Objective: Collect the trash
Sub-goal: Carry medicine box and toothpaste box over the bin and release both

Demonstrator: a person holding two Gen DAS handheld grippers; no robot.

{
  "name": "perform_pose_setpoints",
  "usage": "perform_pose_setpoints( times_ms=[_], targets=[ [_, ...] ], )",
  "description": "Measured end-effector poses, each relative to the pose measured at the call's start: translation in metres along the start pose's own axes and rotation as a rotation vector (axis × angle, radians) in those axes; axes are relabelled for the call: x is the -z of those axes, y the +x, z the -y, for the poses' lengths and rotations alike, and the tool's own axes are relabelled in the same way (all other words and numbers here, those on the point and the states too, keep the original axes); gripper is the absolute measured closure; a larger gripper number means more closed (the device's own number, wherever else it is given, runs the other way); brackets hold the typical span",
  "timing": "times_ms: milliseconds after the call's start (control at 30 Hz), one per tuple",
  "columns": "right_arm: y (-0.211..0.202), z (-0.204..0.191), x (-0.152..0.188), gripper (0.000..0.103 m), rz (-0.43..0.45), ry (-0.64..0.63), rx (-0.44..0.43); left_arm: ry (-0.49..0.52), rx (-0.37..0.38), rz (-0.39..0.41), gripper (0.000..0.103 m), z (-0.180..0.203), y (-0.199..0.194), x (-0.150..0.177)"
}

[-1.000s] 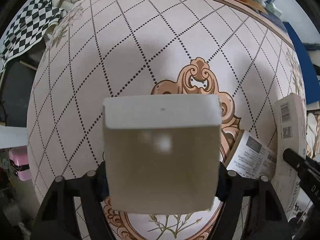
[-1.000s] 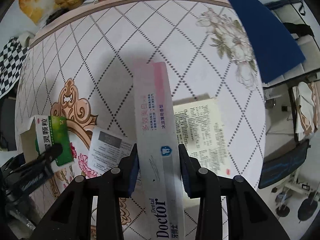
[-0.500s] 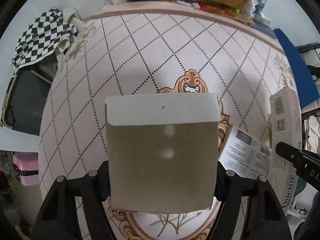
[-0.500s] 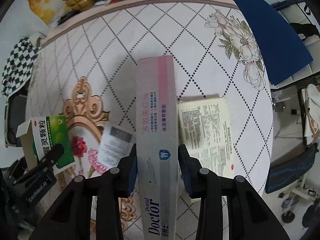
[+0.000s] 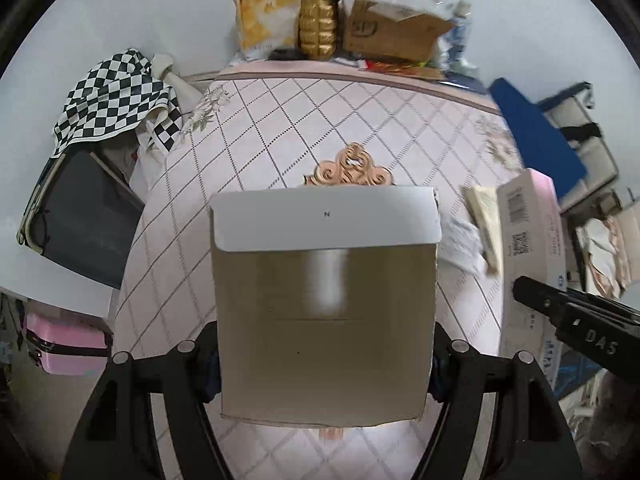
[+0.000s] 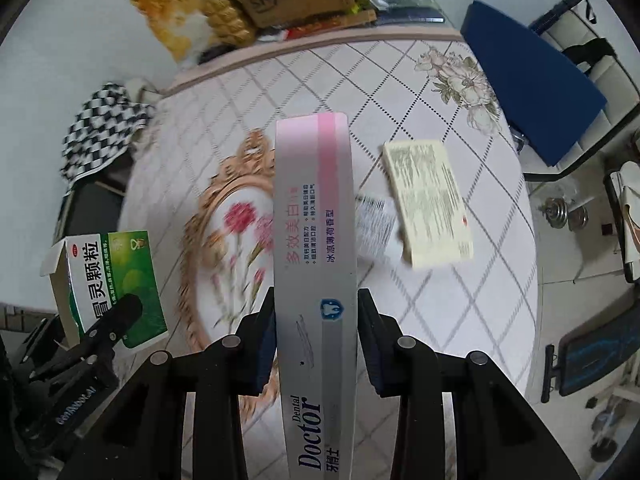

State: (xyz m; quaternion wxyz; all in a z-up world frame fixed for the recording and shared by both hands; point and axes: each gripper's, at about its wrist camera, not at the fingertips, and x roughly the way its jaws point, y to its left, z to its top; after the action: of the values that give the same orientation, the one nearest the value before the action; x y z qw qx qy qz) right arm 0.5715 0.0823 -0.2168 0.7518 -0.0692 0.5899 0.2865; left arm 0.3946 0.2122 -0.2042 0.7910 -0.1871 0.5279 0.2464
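Observation:
My left gripper [image 5: 325,364] is shut on an open green medicine box [image 5: 324,304], held above the table; its brown inside and white flap fill the left wrist view. The box's green face shows in the right wrist view [image 6: 116,280]. My right gripper [image 6: 316,344] is shut on a long grey-and-pink toothpaste box [image 6: 316,264], also held above the table; it shows at the right in the left wrist view [image 5: 528,240]. A yellowish printed box [image 6: 428,204] and a folded white leaflet [image 6: 374,226] lie on the table.
The round table [image 5: 280,120] has a pink diamond-pattern cloth. At its far edge stand a cardboard box [image 5: 392,32], a gold bottle [image 5: 318,28] and a yellow bag [image 5: 264,8]. A checkered cloth [image 5: 108,96] hangs left; a blue chair [image 6: 528,76] stands right.
Both grippers have risen and pulled back from the table with their boxes. More of the table's far edge and the room shows now.

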Motion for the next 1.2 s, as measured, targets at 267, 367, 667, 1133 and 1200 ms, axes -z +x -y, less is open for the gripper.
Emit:
perform_pose_setpoints(
  times_ms=[267, 367, 667, 1133, 1200],
  targets=[
    [-0.078, -0.034, 0.147, 0.065, 0.067, -0.014, -0.055, 0.108, 0.075, 0.067, 0.032, -0.026, -0.097, 0.117],
    [-0.107, -0.046, 0.22, 0.065, 0.095, -0.004, -0.063, 0.15, 0.113, 0.083, 0.032, -0.043, -0.128, 0.169],
    [-0.12, -0.067, 0.424, 0.065, 0.007, 0.107, -0.089, 0.208, 0.179, -0.054, 0.032, -0.083, -0.142, 0.305],
    [0.093, -0.009, 0.642, 0.065, -0.415, 0.27, -0.095, 0.084, 0.222, -0.518, 0.031, -0.105, 0.081, 0.475],
    [0.151, 0.006, 0.664, 0.065, -0.467, 0.31, -0.113, 0.043, 0.239, -0.567, 0.029, -0.108, 0.128, 0.49]
  ],
)
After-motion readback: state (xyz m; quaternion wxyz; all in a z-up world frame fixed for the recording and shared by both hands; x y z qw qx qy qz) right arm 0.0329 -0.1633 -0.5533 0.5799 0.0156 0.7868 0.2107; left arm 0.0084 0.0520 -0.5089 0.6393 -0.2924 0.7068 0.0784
